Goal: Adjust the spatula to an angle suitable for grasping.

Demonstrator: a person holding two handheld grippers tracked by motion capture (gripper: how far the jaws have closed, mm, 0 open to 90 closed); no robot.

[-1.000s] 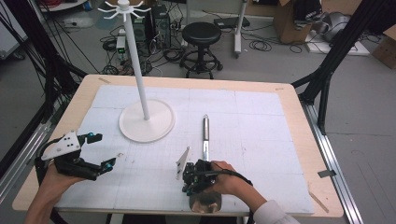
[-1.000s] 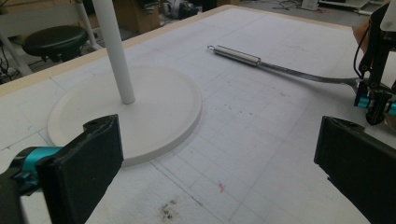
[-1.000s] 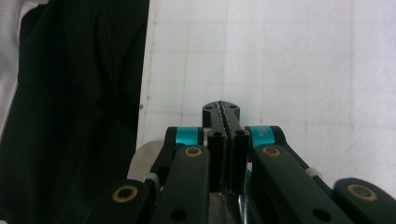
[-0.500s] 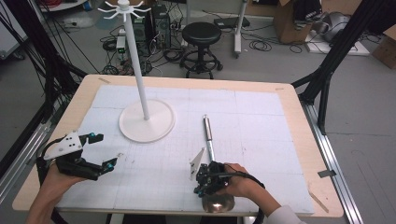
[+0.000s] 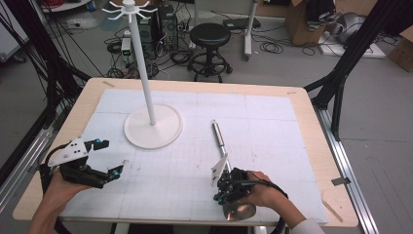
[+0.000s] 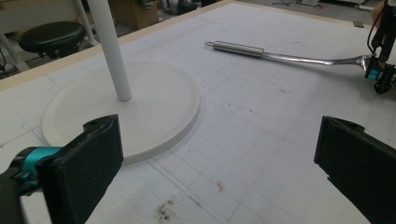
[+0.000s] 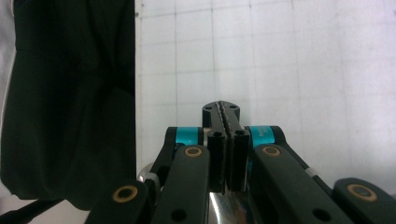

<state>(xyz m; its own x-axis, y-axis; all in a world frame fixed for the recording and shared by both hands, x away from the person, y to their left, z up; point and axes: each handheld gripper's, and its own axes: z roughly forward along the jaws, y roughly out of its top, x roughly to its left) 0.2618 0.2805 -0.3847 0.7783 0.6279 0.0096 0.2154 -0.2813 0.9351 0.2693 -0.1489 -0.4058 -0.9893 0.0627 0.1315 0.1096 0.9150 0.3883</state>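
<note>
Right gripper (image 5: 225,189), clamped on one ladle (image 5: 220,141), is dragging it toward the worktop's (image 5: 302,117) near edge; left gripper (image 5: 104,158) is hovering wide open beside one white stand (image 5: 153,129).

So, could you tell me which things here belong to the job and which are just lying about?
In the job:
- ladle, clamped in the right gripper
- white stand, likely where it hangs
- left gripper, open

Lying about:
- stool
- cardboard boxes
- floor cables
</note>
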